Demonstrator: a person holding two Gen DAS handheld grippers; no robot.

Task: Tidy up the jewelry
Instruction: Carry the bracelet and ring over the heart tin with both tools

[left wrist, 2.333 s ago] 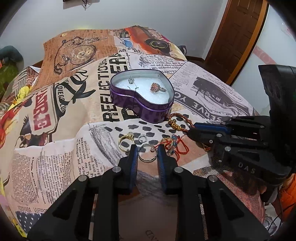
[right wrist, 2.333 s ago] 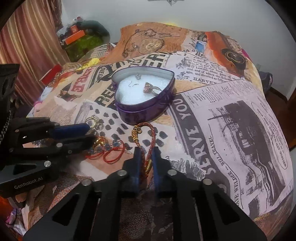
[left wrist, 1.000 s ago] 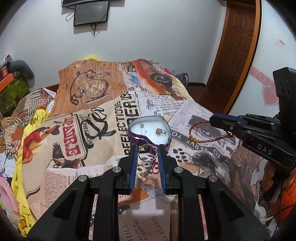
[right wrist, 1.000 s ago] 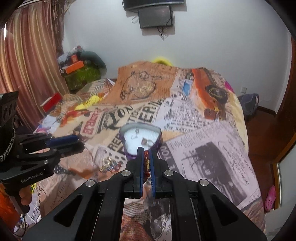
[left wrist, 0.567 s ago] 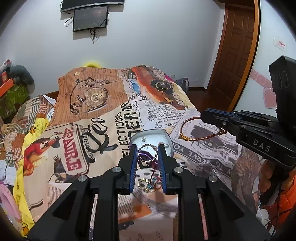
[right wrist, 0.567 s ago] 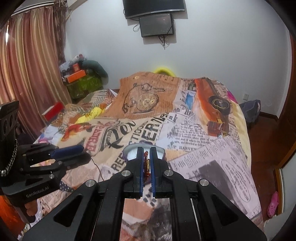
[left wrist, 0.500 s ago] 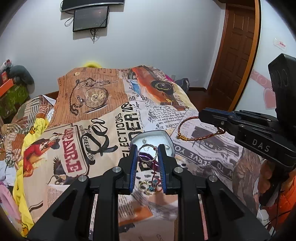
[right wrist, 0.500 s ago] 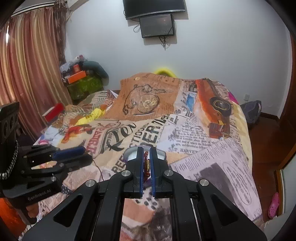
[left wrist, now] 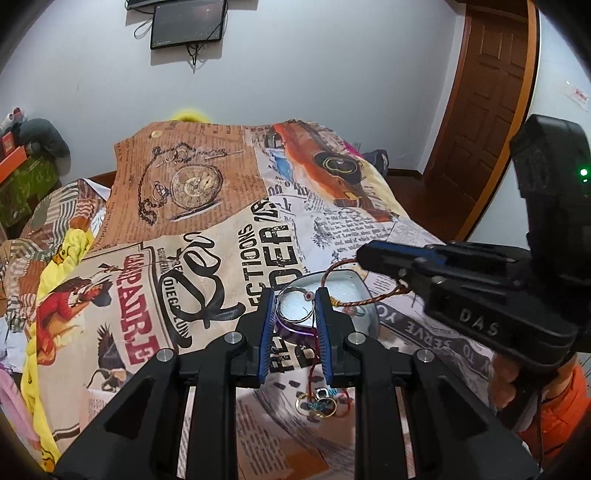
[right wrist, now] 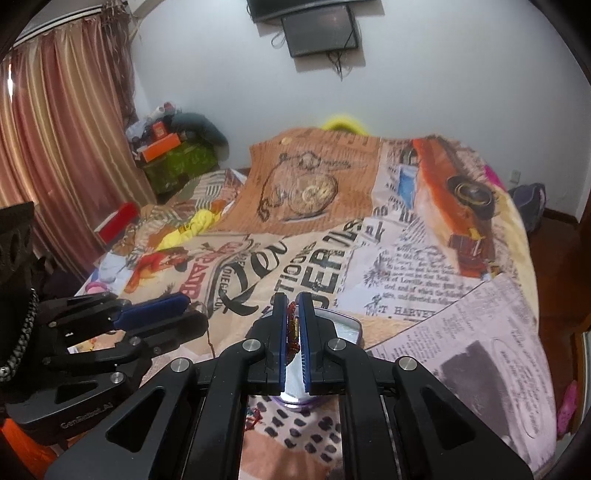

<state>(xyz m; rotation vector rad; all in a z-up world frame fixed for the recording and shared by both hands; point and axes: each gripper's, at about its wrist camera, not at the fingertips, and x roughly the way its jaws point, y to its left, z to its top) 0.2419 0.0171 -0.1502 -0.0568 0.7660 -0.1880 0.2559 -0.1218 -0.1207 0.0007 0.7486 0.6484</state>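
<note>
My left gripper (left wrist: 294, 303) is shut on a silver ring (left wrist: 295, 306) with a small red stone, held above the purple heart-shaped tin (left wrist: 351, 291). My right gripper (right wrist: 293, 325) is shut on a red-and-gold cord bracelet (right wrist: 292, 332); in the left wrist view the bracelet (left wrist: 364, 291) hangs in a loop over the tin, just right of the ring. The tin also shows below the right gripper's fingers (right wrist: 343, 326). Several loose pieces of jewelry (left wrist: 319, 402) lie on the bedspread in front of the tin.
The tin sits on a bed covered with a newspaper-print bedspread (left wrist: 221, 251). A wooden door (left wrist: 491, 92) stands at the right, curtains (right wrist: 62, 147) and cluttered bags (right wrist: 177, 158) at the left, screens on the wall (left wrist: 188, 22).
Both grippers lifted their pieces off the bedspread and have come in closer over the tin. The bracelet loop now hangs over the tin beside the ring.
</note>
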